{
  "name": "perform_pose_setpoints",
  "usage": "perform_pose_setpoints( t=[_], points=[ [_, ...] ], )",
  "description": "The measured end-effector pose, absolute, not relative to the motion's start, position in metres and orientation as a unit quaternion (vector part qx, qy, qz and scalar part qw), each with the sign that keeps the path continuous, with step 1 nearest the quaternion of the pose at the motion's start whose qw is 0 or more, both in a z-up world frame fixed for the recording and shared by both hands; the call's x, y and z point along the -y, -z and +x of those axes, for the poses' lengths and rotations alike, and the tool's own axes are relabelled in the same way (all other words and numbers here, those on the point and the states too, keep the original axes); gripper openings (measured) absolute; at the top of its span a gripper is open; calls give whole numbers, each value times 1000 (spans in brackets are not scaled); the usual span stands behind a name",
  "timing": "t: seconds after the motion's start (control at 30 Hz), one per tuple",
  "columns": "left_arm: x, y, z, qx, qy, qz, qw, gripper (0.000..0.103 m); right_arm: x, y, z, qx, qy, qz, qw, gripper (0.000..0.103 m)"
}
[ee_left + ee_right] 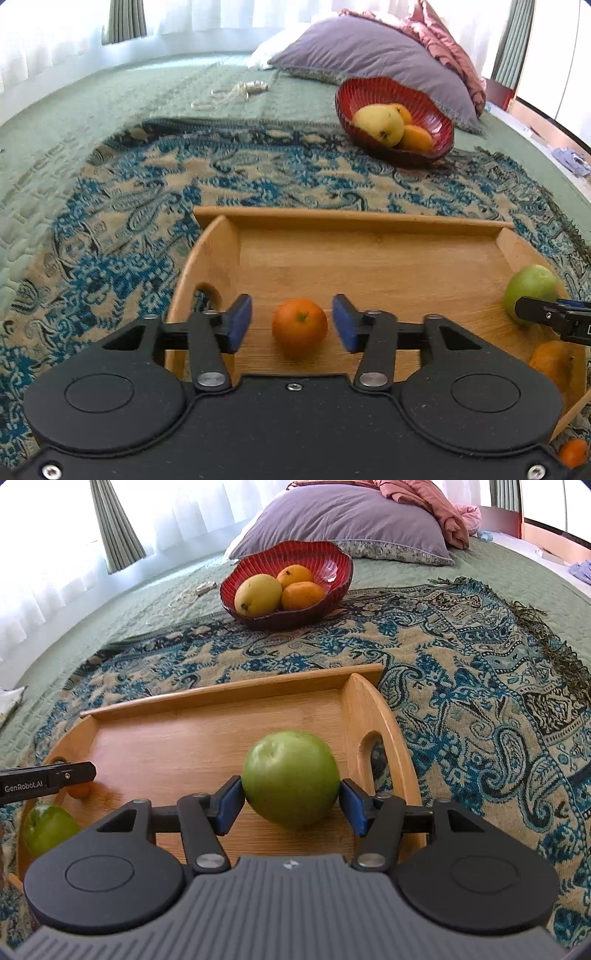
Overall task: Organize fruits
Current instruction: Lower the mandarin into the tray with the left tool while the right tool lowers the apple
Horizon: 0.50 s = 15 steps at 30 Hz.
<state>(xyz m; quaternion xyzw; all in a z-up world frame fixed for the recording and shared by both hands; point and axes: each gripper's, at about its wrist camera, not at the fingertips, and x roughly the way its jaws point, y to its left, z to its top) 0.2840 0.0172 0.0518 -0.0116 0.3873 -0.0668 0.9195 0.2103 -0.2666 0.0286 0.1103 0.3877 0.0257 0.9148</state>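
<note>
A wooden tray lies on a patterned cloth on the bed. A small orange rests on the tray floor between the blue pads of my left gripper, with a gap on each side, so the gripper is open. A green apple sits on the tray between the pads of my right gripper. The pads stand right beside the apple without squeezing it. The same apple shows at the right of the left wrist view. A second green fruit lies at the tray's near left.
A red ribbed bowl near the pillow holds a yellow mango and two oranges. Another orange fruit lies in the tray's right corner, and a small orange lies beyond the tray's near edge. A cord lies on the green bedspread.
</note>
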Motion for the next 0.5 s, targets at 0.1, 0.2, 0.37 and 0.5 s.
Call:
perform_pose_setpoints(
  t=[0.1,0.2,0.37,0.5],
  points=[
    [-18,-62,272,-369,78,-6,926,62,270,-34,204,-378,-28,113,918,74],
    [-20,-73,255,-346,90,-5,934,73,273,-42,193,-358,-38,108,927,77],
    [-21,-87,221,-312,110,3,944,82,276,-56,166,-325,-51,92,940,81],
    [-22,-92,191,-292,121,-1,949,85,280,-61,140,-295,-57,83,950,86]
  ],
)
